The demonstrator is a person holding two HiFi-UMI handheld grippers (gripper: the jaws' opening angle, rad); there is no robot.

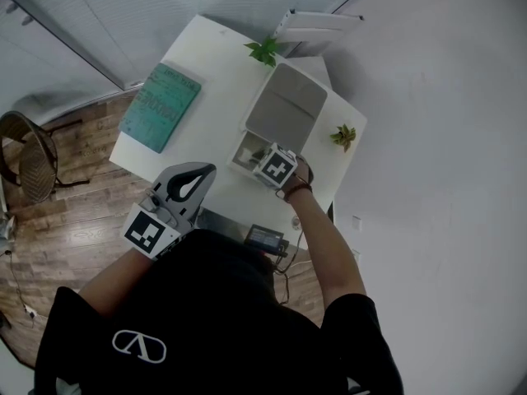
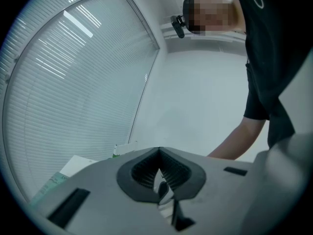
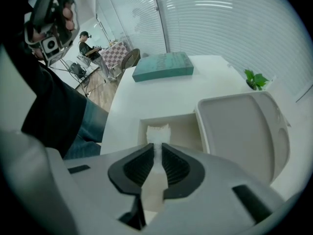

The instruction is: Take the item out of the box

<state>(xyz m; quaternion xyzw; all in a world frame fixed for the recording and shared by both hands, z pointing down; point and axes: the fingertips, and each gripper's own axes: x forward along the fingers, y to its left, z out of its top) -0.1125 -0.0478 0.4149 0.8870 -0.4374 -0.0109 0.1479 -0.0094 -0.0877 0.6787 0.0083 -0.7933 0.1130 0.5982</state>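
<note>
While I lean over the table, right gripper (image 3: 157, 150): clamped on the white item, pointing steeply down into the box, with its marker cube over the box's near end in the head view.
Item (image 3: 157, 132): a pale, crinkled strip pinched between my right jaws. Its far end sticks out past the jaw tips, over the box's open inside. I cannot tell whether it has cleared the box.
Box (image 3: 174, 119): shallow and off-white, sitting open on the white table (image 1: 216, 89) toward its right edge.
Lid (image 1: 286, 101): swung back on the far side of the box, inner face up, bare.
Left gripper (image 2: 159, 153): jaws closed tip to tip with nothing between them. I hold it off the table's near edge, close to my body and well apart from the box.
Teal book (image 1: 160, 105): lying flat on the table's left part, apart from the box.
Plants: one small green sprig (image 1: 263, 50) sits just beyond the lid, and another (image 1: 344, 136) is near the table's right edge, beside the box.
Black device (image 1: 265, 237): at the table's near edge, below my right forearm.
Chair (image 1: 29, 159): on the wooden floor, left of the table.
</note>
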